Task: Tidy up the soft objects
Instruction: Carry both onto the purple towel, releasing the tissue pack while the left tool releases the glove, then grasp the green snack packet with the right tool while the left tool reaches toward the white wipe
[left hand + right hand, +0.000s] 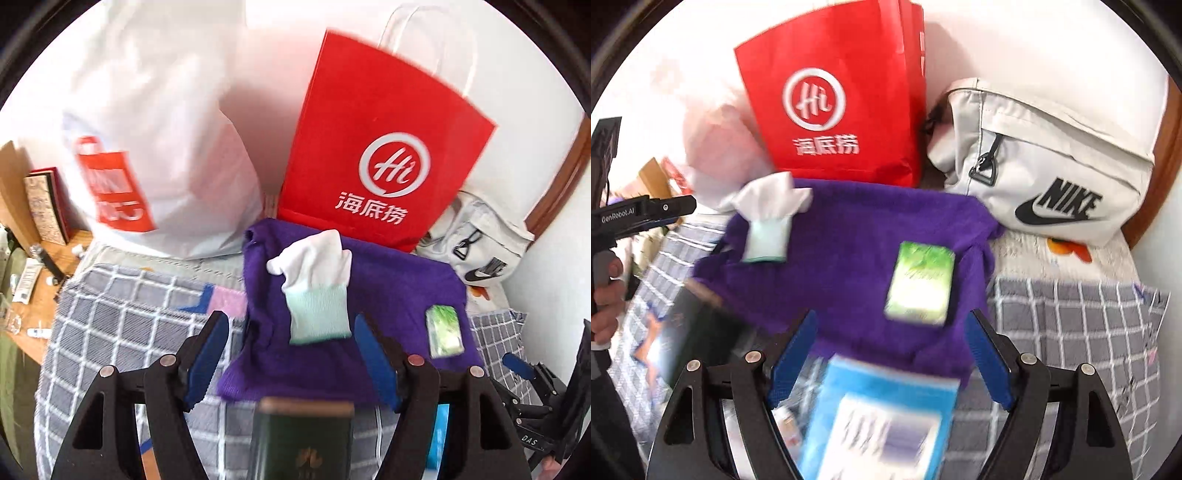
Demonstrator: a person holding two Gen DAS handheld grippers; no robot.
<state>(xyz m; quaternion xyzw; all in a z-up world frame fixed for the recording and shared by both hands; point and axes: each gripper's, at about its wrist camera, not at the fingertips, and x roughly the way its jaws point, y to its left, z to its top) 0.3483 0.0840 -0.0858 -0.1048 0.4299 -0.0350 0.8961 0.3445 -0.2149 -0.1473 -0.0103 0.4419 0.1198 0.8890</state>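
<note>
Blue-padded left tool (291,365) tilted down, right tool (890,363) likewise

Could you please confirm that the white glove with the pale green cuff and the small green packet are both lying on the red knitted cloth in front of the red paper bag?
Not quite: the knitted cloth is purple, not red, as the right wrist view shows. The white glove with the pale green cuff and the small green packet do both lie on it, in front of the red paper bag.
</note>
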